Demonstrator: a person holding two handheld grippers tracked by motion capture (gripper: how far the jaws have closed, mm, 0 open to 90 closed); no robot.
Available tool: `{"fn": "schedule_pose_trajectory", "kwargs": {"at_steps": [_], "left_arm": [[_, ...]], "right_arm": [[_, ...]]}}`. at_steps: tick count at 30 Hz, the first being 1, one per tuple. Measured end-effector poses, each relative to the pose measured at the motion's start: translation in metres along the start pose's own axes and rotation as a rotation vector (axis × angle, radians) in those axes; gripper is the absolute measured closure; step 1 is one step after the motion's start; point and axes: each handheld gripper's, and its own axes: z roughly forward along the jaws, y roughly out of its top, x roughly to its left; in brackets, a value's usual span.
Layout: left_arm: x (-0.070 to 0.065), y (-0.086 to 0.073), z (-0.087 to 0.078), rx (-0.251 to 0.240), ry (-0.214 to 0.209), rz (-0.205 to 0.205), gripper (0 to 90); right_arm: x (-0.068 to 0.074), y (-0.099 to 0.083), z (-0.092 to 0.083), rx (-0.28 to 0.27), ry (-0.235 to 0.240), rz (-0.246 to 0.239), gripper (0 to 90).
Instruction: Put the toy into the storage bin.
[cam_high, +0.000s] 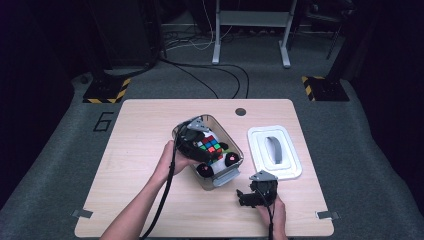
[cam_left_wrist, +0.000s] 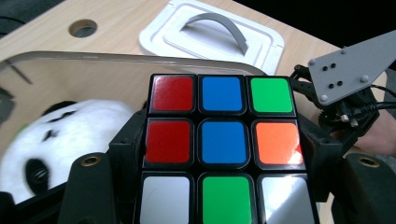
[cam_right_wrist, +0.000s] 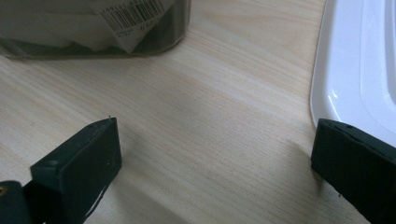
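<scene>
Two grippers work over a pale wooden desk (cam_high: 135, 150). Taking the clear plastic bin (cam_high: 235, 145) at the desk's middle as the landmark: nearest the person, in front of the bin and a little to its right, the right gripper (cam_high: 246, 198) rests low over bare wood, held in the person's right hand (cam_high: 275, 207). Its jaws stand wide apart with nothing between them; in the right gripper view they frame empty desk, with the bin's barcode label (cam_right_wrist: 133, 18) ahead.

The left gripper (cam_high: 200, 150) reaches into the bin from its left side, guided by the left hand (cam_high: 172, 160). It is closed on a puzzle cube (cam_left_wrist: 223, 144), its jaws pressing the cube's two sides; the cube's upper face shows red, blue, green, orange and white squares. The cube sits inside the bin, just above a plush panda (cam_left_wrist: 60, 135) that lies on the bin's floor.

Right of the bin, apart from it, lies its white lid (cam_high: 275, 152) with a grey arched handle (cam_high: 273, 149). Beyond the bin, a round cable hole (cam_high: 240, 111) is cut near the desk's far edge.
</scene>
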Motion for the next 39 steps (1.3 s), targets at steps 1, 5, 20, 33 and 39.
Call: {"fn": "schedule_pose_trajectory", "kwargs": {"at_steps": [1,5,20,33,39], "left_arm": [[-0.001,0.000,0.002,0.007,-0.004,0.002,33.9],[-0.005,-0.002,0.011,0.022,-0.011,0.008,33.8],[-0.015,-0.007,0.030,0.048,0.005,0.026,33.6],[-0.013,-0.004,0.006,-0.025,-0.032,0.005,24.9],[-0.009,-0.004,-0.001,-0.051,-0.034,-0.013,27.1]], "right_arm": [[0.000,0.000,0.000,0.000,0.000,0.000,1.0],[0.000,0.000,0.000,0.000,0.000,0.000,1.0],[0.000,0.000,0.000,-0.001,-0.003,0.002,1.0],[0.000,0.000,0.000,-0.004,-0.005,0.006,1.0],[0.000,0.000,0.000,-0.004,-0.005,0.006,1.0]]}}
